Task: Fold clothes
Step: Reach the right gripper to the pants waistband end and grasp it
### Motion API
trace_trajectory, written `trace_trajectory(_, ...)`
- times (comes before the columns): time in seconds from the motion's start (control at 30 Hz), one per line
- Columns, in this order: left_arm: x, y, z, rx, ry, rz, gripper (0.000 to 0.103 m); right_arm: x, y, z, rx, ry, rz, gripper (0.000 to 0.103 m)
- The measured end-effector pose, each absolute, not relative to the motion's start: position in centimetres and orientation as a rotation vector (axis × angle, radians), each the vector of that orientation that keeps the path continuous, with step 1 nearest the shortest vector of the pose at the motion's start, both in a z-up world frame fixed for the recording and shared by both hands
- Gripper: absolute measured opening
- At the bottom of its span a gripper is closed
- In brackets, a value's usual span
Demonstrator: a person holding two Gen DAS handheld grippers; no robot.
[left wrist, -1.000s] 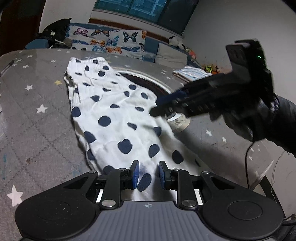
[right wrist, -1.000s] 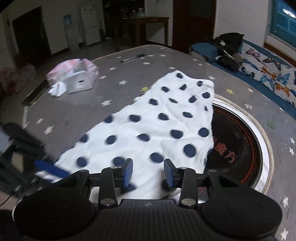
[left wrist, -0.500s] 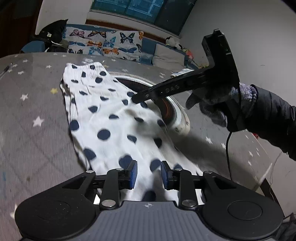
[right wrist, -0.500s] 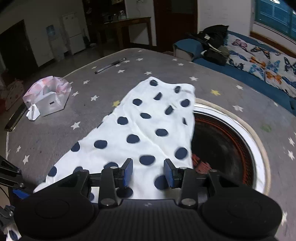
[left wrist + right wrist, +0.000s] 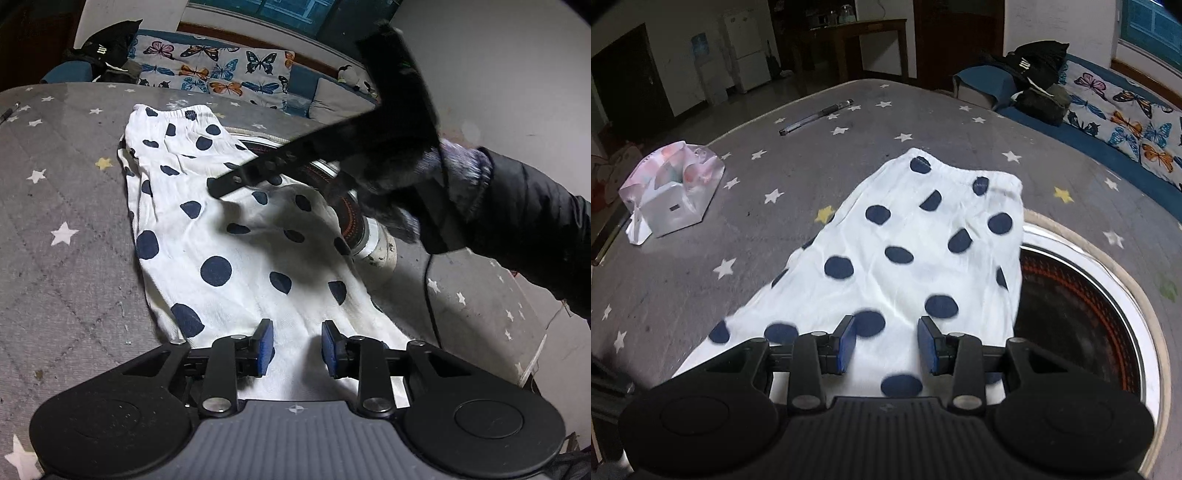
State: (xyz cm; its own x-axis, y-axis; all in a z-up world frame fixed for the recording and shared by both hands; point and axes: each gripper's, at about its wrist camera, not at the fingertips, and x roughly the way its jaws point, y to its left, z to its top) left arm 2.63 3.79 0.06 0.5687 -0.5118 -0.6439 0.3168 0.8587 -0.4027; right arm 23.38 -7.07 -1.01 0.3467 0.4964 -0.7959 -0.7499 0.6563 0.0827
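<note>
A white garment with dark blue dots [image 5: 229, 236] lies flat on the grey starred table cover [image 5: 55, 206], its elastic waistband at the far end. My left gripper [image 5: 297, 345] hovers low over the near end; its jaws are opening, and the cloth lies under the gap with neither pad pressing it. My right gripper [image 5: 888, 345] stands open above the same garment [image 5: 923, 236], nothing pinched. In the left wrist view the right gripper [image 5: 218, 188] reaches in from the right, held by a gloved hand [image 5: 406, 177], its tip just above the cloth's middle.
A round dark burner with a metal rim [image 5: 1082, 314] is set into the table, partly under the garment's edge. A pen [image 5: 816, 117] and a pink-white bag [image 5: 668, 192] lie far left. A butterfly-print bench [image 5: 221, 74] runs behind the table. A black cable [image 5: 430, 295] hangs at the right.
The right gripper has swung across the garment toward its waistband end. The left gripper has crept forward over the cloth and its pads have spread a little.
</note>
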Motion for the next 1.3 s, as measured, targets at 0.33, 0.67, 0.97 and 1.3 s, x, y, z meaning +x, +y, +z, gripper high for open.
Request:
trace_trajectory(0.33, 2.8, 4.4, -0.3, -0.294, 0.836, -0.52, 0.033, 27.2, -3.8, -1.5, -0.328, 0.896, 0.83, 0.037)
trace_trajectory(0.67, 2.6, 4.7, -0.6, -0.325, 0.839, -0.537, 0.033, 31.6, -1.9, -1.6, -0.304, 0.872, 0.791, 0.042)
trace_trajectory(0.97, 2.6, 5.0, -0.7, -0.342, 0.84, -0.544, 0.033, 33.9, -1.0, -1.6, -0.276, 0.857, 0.755, 0.043)
trace_trajectory(1.3, 2.5, 5.1, -0.7, -0.35, 0.84, -0.546, 0.033, 32.9, 0.7, -0.8, -0.33, 0.842, 0.815, 0.041)
